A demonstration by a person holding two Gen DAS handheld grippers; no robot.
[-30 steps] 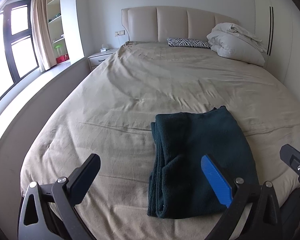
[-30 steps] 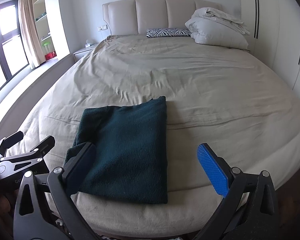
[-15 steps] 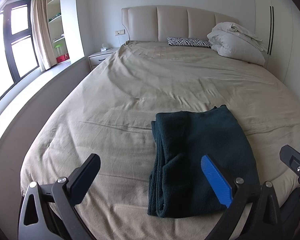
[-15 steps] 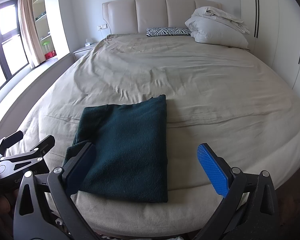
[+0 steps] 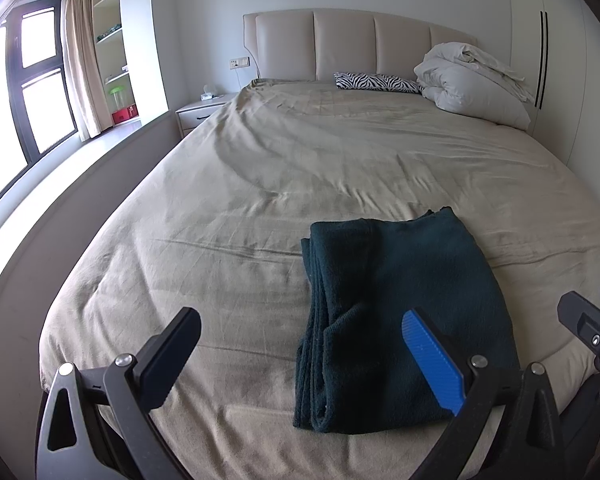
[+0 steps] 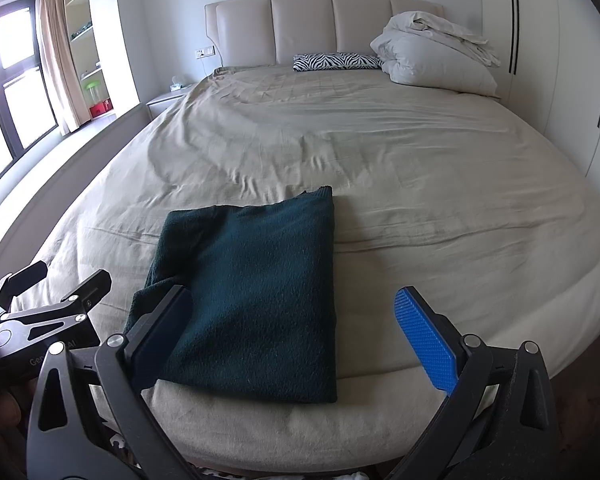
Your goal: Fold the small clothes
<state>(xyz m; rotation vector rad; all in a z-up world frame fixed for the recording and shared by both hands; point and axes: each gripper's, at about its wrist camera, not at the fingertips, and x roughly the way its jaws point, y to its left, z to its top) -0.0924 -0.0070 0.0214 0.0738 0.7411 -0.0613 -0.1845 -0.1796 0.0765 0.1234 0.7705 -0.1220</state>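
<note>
A dark green garment (image 5: 400, 312) lies folded into a flat rectangle near the foot edge of the bed; it also shows in the right wrist view (image 6: 256, 292). My left gripper (image 5: 300, 356) is open and empty, held back from the bed edge, with the garment's left side between its fingers in view. My right gripper (image 6: 292, 340) is open and empty, held just off the foot edge in front of the garment. The left gripper also shows at the left of the right wrist view (image 6: 48, 292).
The bed (image 5: 260, 184) has a beige sheet, a zebra pillow (image 5: 376, 82) and a bundled white duvet (image 5: 472, 80) at the headboard. A nightstand (image 5: 200, 112) and window stand at the left, wardrobe doors (image 6: 560, 60) at the right.
</note>
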